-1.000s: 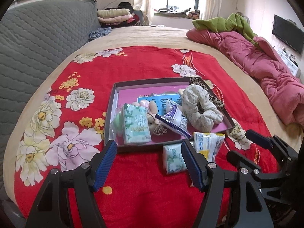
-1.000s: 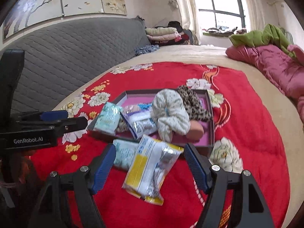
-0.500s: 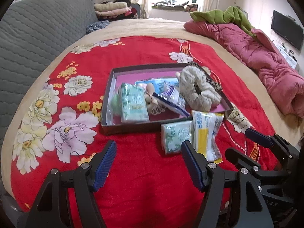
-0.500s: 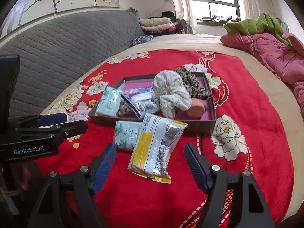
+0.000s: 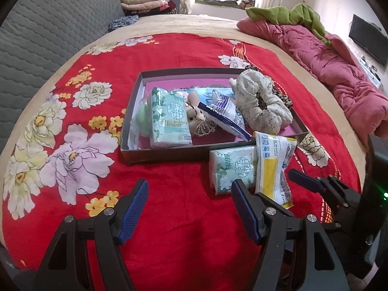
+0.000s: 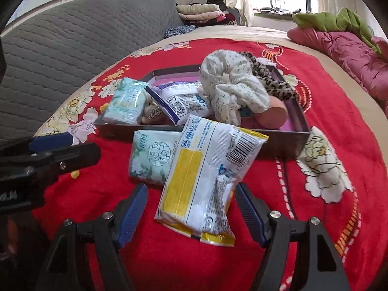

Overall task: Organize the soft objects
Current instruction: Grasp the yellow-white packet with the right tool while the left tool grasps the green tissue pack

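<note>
A dark tray (image 5: 135, 92) (image 6: 286, 143) with a pink floor sits on the red floral bedspread. It holds a green tissue pack (image 5: 169, 118) (image 6: 126, 101), a small plush toy (image 5: 196, 115), a blue-white packet (image 5: 225, 114) (image 6: 179, 101), a cream scrunchie (image 5: 262, 101) (image 6: 230, 84), a leopard scrunchie (image 6: 269, 80) and a peach sponge (image 6: 272, 114). Outside its front wall lie a second green tissue pack (image 5: 232, 167) (image 6: 152, 157) and a yellow-white packet (image 5: 274, 165) (image 6: 203, 177). My left gripper (image 5: 189, 208) is open and empty above the bedspread. My right gripper (image 6: 191, 208) is open, its fingers flanking the yellow-white packet's near end.
A grey quilted headboard (image 5: 48, 24) runs along the left. A pink duvet (image 5: 339, 68) and a green cloth (image 5: 286, 14) lie at the right. Folded clothes (image 5: 143, 1) are stacked at the back. A TV (image 5: 368, 38) hangs on the far right wall.
Both grippers have pulled back and risen from the tray. The right gripper has closed in on the yellow-white packet, which now lies between its fingers.
</note>
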The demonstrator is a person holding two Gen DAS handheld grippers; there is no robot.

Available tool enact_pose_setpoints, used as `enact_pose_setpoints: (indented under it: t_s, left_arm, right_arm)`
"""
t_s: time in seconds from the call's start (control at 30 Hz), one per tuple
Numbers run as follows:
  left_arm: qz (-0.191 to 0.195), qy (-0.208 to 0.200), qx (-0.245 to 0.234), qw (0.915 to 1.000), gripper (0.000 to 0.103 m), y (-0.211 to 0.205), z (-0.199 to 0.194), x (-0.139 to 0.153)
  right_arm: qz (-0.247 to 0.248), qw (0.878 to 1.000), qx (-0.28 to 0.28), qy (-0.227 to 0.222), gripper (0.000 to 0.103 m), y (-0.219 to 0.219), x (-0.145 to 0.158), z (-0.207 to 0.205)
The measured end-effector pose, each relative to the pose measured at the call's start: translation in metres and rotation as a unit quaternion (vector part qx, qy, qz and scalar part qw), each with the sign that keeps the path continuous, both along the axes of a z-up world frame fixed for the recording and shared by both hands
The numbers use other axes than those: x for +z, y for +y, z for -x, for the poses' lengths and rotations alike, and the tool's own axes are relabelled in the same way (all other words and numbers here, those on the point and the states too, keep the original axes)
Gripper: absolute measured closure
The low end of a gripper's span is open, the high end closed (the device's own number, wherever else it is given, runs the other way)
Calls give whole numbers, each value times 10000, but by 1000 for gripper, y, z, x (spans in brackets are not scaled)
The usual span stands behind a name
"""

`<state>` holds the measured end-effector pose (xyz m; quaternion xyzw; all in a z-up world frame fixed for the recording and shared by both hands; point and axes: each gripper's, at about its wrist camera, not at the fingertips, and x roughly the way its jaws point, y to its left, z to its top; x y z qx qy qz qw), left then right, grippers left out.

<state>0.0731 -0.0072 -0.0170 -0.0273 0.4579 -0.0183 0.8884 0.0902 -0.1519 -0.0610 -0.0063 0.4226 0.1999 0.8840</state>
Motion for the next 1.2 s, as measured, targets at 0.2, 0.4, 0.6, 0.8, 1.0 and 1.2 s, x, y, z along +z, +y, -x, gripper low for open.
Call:
enact_pose_setpoints:
  t_s: [0.2,0.4,0.6,0.8,1.0,1.2]
  left_arm:
    - [61,125,-48,9999,31,-3,-10,-13]
    - [176,189,-237,9994,31,-13,-21,-23]
    - [483,328,-339,9977,31,-18,-37,-36]
    - [763,503,-359,9952,28,-18,-52,-52]
    - [1211,571,-393,9902,27,-15,-66,-62]
    - [1366,532,-453,9881,28,-19,-77,-72]
  right_arm:
    - [216,9997,-106,45,30,-3,-13,-14]
    - [241,9994,-230,88,35,-18,-9,-18]
    - [299,9981,-511,189,41,-42,-5,-24]
    - [-16,9975,-560,432,41,-58,-4,-26]
    - [-14,9981,-444,432,41,-53,-3,-25]
    - [8,9985,-341,425,41,-48,-3,-24]
